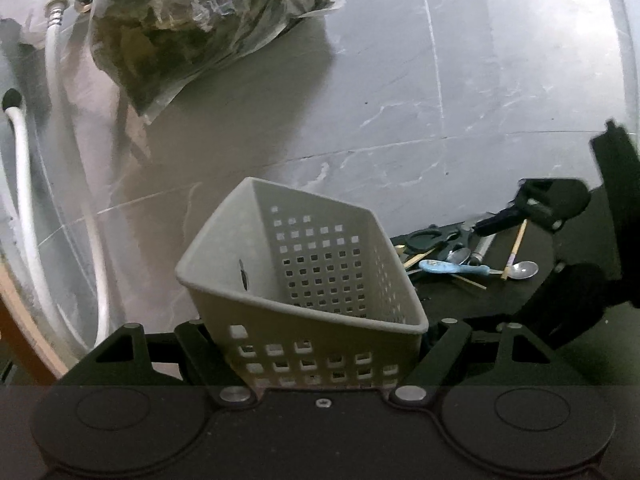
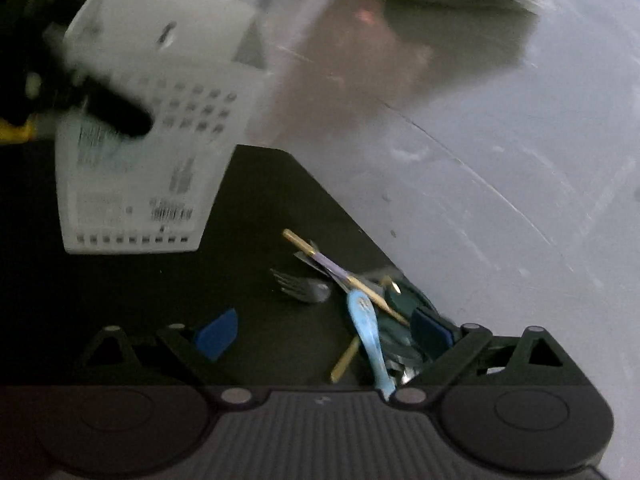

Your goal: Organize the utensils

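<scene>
Left gripper: I have my left gripper (image 1: 320, 352) clamped on the white perforated basket (image 1: 304, 280), its black links pressing the lower walls from both sides. The fingertips themselves are hidden behind the basket.
Left pose: it points forward and somewhat down, and the basket sits tilted in it, open mouth turned up and toward the grey wall.
Basket contents: from the left wrist view I see bare inner walls and 1 dark slot; the bottom is out of sight.
Right gripper: my right gripper (image 2: 324, 332) stands wide open, with 2 blue pads (image 2: 218, 334) far apart and nothing pressed between them.
Right pose: it angles down at the dark tabletop (image 2: 248, 208), low over the utensil pile, and its view is blurred.
Utensils: they lie heaped near the table's corner beside the wall. I make out a light blue spoon (image 2: 368, 332), a metal fork (image 2: 298, 286) and a gold-and-purple stick (image 2: 340, 272); the spoon's handle runs back under the right pad's link.
Other view: the left wrist camera shows the right gripper (image 1: 560, 208) above that pile, with a metal spoon (image 1: 524, 270) at its edge.
Background: a clear bag of dark material (image 1: 200, 28) and a white hose (image 1: 28, 184) are by the wall.
</scene>
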Motion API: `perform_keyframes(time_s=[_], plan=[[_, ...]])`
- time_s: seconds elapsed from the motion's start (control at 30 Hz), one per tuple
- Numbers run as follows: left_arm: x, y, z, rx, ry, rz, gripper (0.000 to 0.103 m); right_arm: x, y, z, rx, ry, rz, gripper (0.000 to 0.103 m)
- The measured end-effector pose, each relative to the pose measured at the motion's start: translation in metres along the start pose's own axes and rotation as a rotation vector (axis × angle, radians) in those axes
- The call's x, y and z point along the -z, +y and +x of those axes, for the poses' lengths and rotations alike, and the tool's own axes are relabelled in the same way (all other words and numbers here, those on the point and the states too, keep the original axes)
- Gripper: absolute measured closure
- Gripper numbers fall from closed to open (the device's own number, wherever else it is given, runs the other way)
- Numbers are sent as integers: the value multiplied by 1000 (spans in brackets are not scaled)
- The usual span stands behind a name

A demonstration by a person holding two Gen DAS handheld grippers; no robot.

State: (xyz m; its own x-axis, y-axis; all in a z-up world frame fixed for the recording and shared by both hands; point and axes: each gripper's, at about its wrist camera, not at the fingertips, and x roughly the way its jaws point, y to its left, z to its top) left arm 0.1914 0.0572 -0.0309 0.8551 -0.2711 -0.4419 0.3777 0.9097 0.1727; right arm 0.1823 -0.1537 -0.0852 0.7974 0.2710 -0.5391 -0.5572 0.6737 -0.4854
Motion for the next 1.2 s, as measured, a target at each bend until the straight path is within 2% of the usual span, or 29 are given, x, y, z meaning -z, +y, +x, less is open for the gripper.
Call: perform_keyframes(time_s=[0.2, 0.3, 0.43, 0.6, 0.67, 0.73, 0.93, 1.03, 1.2], plan=[[-2, -13, -1, -48, 4, 27, 23, 1, -4, 29, -55, -82, -57, 12], [-2, -15, 0, -67, 6, 17, 23, -2, -4, 40, -91, -110, -85, 19], [-4, -17, 2, -78, 13, 11, 23, -2, -6, 45, -117, -114, -88, 40], [-6, -18, 3, -77, 20, 24, 23, 2, -12, 52, -168, -124, -58, 53], [-6, -18, 3, -73, 25, 36, 23, 3, -10, 49, -195, -125, -63, 75], [-6, -17, 3, -68, 28, 39, 23, 4, -2, 45, -199, -121, -98, 86], [-6, -14, 4, -52, 28, 43, 23, -3, -10, 41, -205, -103, -7, 88], [-6, -11, 4, -40, 29, 44, 23, -11, -17, 26, -208, -110, 48, 91], [-5, -1, 7, -20, 32, -11, 23, -28, -30, 7, -225, -106, 178, 93]])
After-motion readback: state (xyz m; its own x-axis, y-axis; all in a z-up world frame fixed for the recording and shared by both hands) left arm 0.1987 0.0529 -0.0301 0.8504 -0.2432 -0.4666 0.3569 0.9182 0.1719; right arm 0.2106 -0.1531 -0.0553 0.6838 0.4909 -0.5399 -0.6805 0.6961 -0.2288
